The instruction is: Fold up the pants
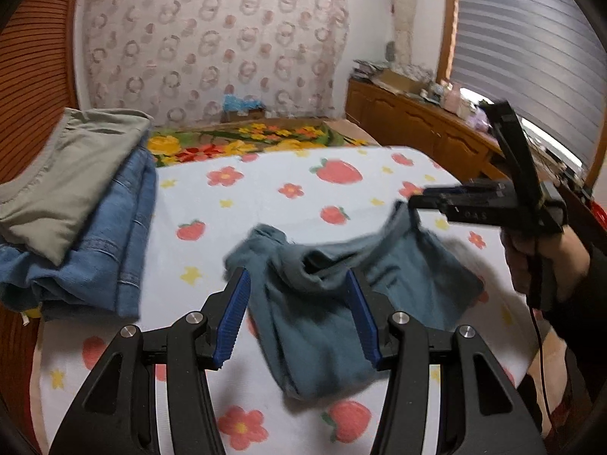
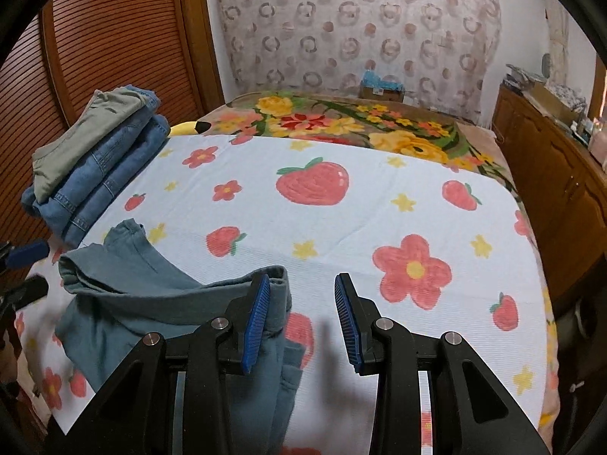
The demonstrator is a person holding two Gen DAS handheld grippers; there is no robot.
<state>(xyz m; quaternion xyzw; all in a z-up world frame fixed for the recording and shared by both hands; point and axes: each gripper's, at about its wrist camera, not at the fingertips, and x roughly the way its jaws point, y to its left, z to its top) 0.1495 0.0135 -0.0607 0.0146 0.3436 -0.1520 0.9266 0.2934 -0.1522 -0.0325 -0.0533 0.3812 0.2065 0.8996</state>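
Observation:
Teal pants [image 1: 322, 326] [image 2: 132, 303] lie bunched on the strawberry-print sheet [image 1: 284, 189] [image 2: 341, 227]. In the left wrist view my left gripper [image 1: 297, 271] hovers over them with its jaws wide apart and the cloth showing beneath the gap. The right wrist view shows its fingertips [image 2: 41, 267] just clear of the pants' left corner. My right gripper [image 2: 302, 277] [image 1: 413, 204] is open. The waistband edge rises against its left finger [image 2: 258, 318], and bare sheet fills the gap between the pads. A hand [image 1: 542, 261] holds that gripper.
A folded stack, grey-green cloth on denim [image 1: 76, 189] [image 2: 95, 159], sits at the sheet's left edge. A floral blanket [image 2: 341, 121] covers the far end of the bed. A wooden cabinet [image 2: 550, 174] runs along the right and a louvred door [image 2: 114, 38] stands on the left.

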